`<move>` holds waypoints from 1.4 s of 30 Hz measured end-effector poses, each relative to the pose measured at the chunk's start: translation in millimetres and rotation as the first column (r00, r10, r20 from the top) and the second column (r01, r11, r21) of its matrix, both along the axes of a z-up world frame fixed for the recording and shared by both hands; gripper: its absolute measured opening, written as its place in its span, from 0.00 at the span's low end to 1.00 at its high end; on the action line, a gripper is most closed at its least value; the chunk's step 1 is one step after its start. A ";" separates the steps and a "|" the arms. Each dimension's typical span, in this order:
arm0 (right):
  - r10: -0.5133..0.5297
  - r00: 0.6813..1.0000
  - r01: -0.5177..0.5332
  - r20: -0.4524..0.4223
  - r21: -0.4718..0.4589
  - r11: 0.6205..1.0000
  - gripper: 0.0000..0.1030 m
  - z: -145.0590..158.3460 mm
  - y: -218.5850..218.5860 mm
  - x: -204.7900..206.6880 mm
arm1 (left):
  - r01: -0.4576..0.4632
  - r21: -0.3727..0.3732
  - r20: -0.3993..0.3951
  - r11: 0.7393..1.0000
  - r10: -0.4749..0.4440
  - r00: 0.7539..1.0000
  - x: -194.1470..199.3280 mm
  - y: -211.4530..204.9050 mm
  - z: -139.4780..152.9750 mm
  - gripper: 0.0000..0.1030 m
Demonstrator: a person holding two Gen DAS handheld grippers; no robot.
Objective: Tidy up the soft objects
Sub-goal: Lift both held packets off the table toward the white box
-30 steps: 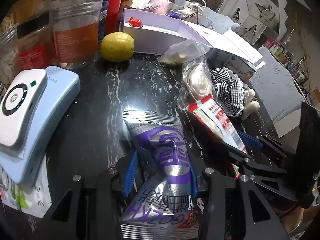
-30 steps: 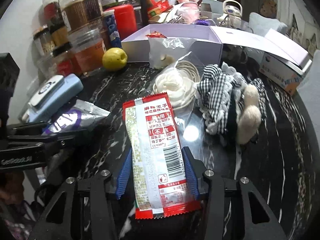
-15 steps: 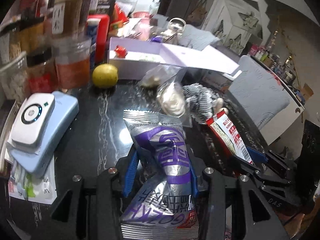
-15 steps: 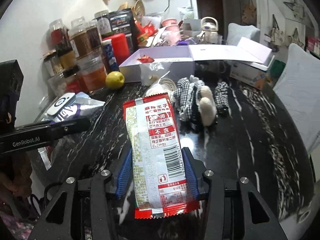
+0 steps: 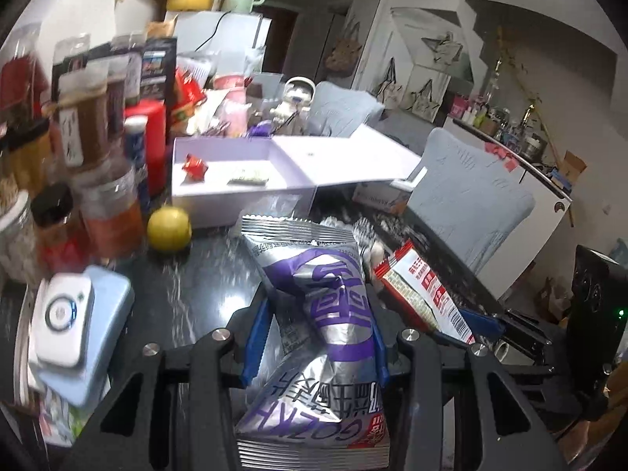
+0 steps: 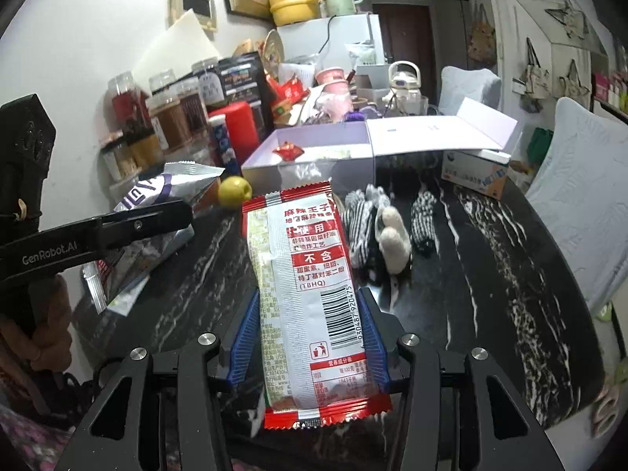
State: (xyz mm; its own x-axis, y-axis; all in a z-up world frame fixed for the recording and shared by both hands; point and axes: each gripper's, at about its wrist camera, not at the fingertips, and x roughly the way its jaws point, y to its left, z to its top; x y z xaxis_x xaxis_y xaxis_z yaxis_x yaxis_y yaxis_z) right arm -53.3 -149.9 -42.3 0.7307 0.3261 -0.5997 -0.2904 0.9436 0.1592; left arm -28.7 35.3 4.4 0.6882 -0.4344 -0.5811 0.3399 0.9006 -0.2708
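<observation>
Black marble-patterned table fills the scene, crowded at its far left with jars and bottles. At the far side sits an open pale lilac box, a red wrapped sweet lying inside it. A yellow lemon rests just in front of the box. The left gripper is clamped on a silver-and-purple snack bag, whose top sticks out beyond the blue pads, off the table. To its right, the right gripper is clamped on a red-and-white snack packet, also held above the surface. Beyond that packet, a checked fabric toy lies on the table, near the box.
</observation>
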 end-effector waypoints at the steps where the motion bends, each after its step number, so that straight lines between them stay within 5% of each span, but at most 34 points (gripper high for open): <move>1: 0.002 1.000 -0.002 0.002 0.004 1.000 0.47 2.3 -0.7 1.9 | 0.005 -0.001 0.009 1.000 -0.005 1.000 3.4 -1.5 3.9 0.42; 15: 0.016 0.998 -0.016 0.053 0.000 1.000 0.47 43.7 -15.1 66.3 | -0.043 0.015 0.109 0.999 0.041 0.993 58.8 -10.0 42.0 0.42; 42: 0.055 0.989 -0.057 0.137 0.013 0.998 0.47 88.5 -17.2 199.9 | -0.156 0.010 0.206 0.988 0.151 0.967 197.3 -3.3 71.0 0.42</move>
State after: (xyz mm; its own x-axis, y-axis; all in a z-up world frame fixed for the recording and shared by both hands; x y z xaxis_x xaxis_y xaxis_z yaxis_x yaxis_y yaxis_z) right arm 146.7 -167.1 46.2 0.7858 0.3782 -0.4894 -0.3630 0.9226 0.1302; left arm 168.6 31.9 75.3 0.8505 -0.3008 -0.4315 0.2425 0.9522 -0.1860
